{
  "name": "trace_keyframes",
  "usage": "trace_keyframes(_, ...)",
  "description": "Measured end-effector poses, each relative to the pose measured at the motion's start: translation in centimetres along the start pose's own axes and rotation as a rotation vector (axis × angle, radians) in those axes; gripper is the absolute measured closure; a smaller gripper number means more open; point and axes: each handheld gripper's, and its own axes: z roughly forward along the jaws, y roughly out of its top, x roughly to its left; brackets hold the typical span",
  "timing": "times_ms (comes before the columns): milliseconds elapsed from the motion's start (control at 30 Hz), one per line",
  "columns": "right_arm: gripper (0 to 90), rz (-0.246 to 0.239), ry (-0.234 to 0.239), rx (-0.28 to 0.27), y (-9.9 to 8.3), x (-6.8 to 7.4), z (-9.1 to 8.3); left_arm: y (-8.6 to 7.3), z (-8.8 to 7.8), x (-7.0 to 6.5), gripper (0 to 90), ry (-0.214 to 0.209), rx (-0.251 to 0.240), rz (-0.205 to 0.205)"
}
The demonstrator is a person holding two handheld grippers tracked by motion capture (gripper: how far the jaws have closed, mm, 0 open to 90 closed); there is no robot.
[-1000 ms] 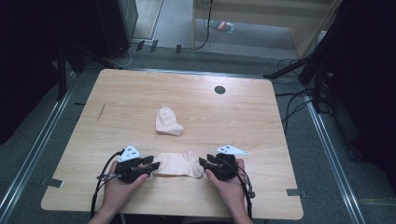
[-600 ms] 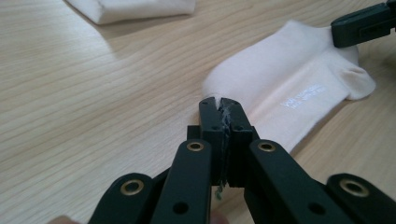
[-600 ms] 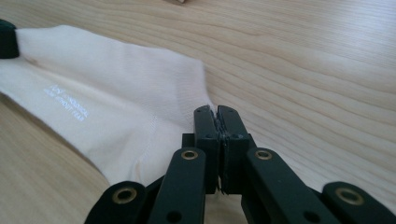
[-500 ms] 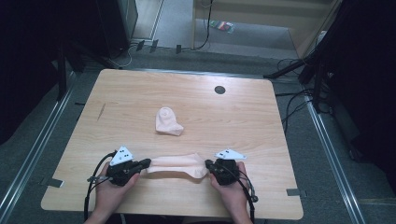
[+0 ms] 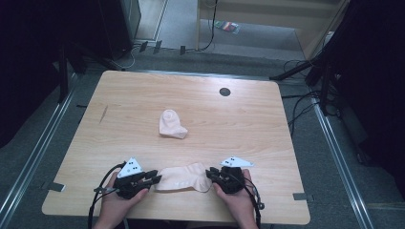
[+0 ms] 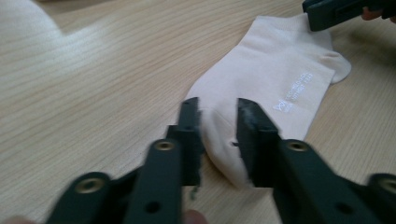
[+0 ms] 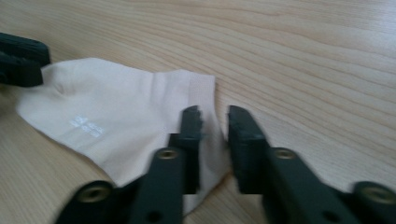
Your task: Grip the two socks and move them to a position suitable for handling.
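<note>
High view: at the near edge of the wooden table [image 5: 267, 138], a flat sock [image 5: 184, 177] lies between the left gripper [image 5: 154, 179] and right gripper [image 5: 210, 174]. Both have just parted their jaws, ends between them unpinched. Its white print is unreadable. Beyond it, bare wood surrounds a crumpled sock [image 5: 171, 124].

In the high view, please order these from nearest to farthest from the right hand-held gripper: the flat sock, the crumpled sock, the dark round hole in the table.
From the right hand-held gripper:
1. Flat sock: at its jaws, along the near table edge.
2. Crumpled sock: mid-table, farther away and to the left.
3. Dark round hole: near the far edge, almost straight ahead.
</note>
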Motion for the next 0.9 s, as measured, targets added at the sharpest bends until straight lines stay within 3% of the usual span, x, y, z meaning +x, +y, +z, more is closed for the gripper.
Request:
trace_keyframes(67, 59.5, -0.01, -0.02, -0.025, 0.2, 0.1, -0.2, 0.1, -0.2, 0.2, 54.4, -0.002, -0.034, -0.01)
trace_keyframes(167, 58.2, 0.0, -0.022, -0.068, 1.2, 0.1, -0.4, 0.3, -0.5, 1.0, 44.2, -0.011, -0.086, -0.052)
trace_keyframes(267, 58.0, -0.002, -0.019, -0.089, 2.8, 0.5, -0.1, 0.6, -0.5, 2.4, 38.1, 0.022, -0.108, -0.079)
trace_keyframes(367, 58.2, -0.028, -0.024, -0.099, 4.9, 1.2, 1.0, 0.8, -0.7, 3.7, 38.0, 0.062, -0.129, -0.101)
trace_keyframes(600, 56.0, -0.071, -0.025, -0.055, 10.1, 3.0, 5.9, 0.5, -1.4, 5.8, 39.3, 0.15, -0.141, -0.121)
trace_keyframes(767, 51.5, -0.155, -0.043, -0.015, 12.0, 3.8, 10.1, 0.4, -1.7, 6.4, 40.4, 0.159, -0.15, -0.133)
trace_keyframes(900, 45.4, -0.155, -0.07, 0.024, 12.9, 3.5, 13.1, 0.3, -1.6, 6.4, 41.0, 0.157, -0.145, -0.132)
